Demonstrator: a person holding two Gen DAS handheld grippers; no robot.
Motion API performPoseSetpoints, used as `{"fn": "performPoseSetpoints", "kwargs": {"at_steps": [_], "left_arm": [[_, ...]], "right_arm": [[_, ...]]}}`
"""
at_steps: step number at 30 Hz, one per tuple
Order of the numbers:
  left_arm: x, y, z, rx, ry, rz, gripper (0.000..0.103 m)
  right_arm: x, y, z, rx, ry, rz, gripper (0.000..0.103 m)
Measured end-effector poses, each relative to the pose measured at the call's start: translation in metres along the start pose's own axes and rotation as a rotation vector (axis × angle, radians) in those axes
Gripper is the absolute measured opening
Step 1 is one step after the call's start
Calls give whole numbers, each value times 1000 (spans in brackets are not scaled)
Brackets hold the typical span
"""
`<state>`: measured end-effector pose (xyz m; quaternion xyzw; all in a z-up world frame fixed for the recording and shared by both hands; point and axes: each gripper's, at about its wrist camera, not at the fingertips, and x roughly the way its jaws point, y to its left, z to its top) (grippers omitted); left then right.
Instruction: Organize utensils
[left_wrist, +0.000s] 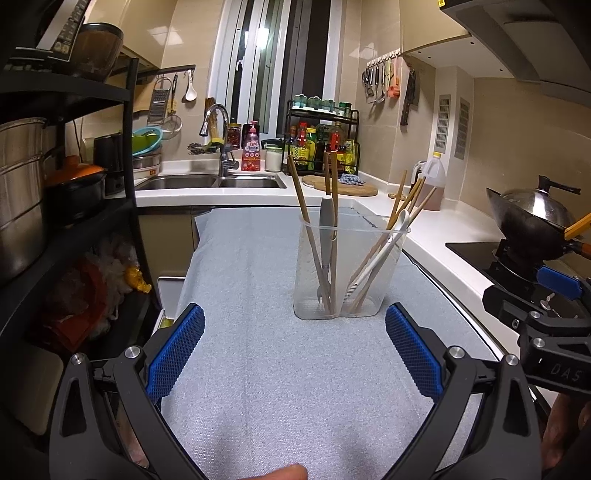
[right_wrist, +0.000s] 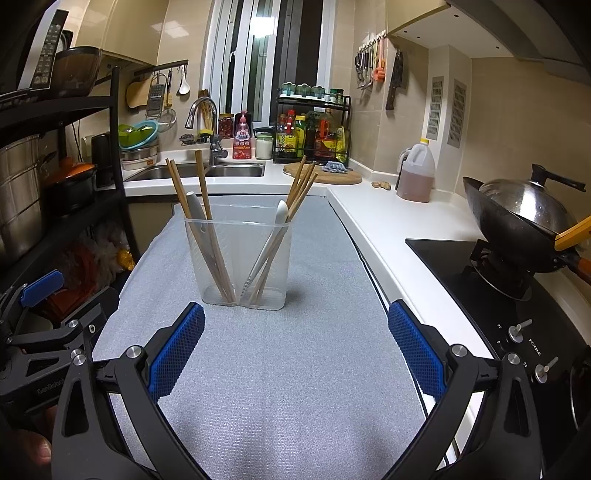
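Your left gripper (left_wrist: 294, 343) and right gripper (right_wrist: 296, 341) both hold their fingers spread wide, empty, below the clear two-compartment utensil holder (right_wrist: 242, 258) at frame centre, chopsticks (right_wrist: 212, 229) inside

A utensil holder (right_wrist: 243, 258) stands mid-frame on the mat (right_wrist: 280, 369), chopsticks (right_wrist: 207, 229) in its left compartment and a spoon (right_wrist: 271, 236) in its right, with the sink (right_wrist: 207, 171) behind and the wok (right_wrist: 517, 214) at right.

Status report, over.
Left gripper and right gripper open, empty. Clear plastic two-compartment holder upright on grey mat, utensils inside. Nothing blocking.
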<state>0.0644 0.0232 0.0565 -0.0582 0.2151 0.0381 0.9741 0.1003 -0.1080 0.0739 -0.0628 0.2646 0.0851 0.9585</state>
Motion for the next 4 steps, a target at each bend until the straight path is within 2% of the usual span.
{"fn": "performPoseSetpoints", "kwargs": {"at_steps": [4], "left_arm": [[1, 1, 0, -2, 6, 2, 95]], "right_arm": [[0, 0, 0, 1, 0, 0, 98]]}}
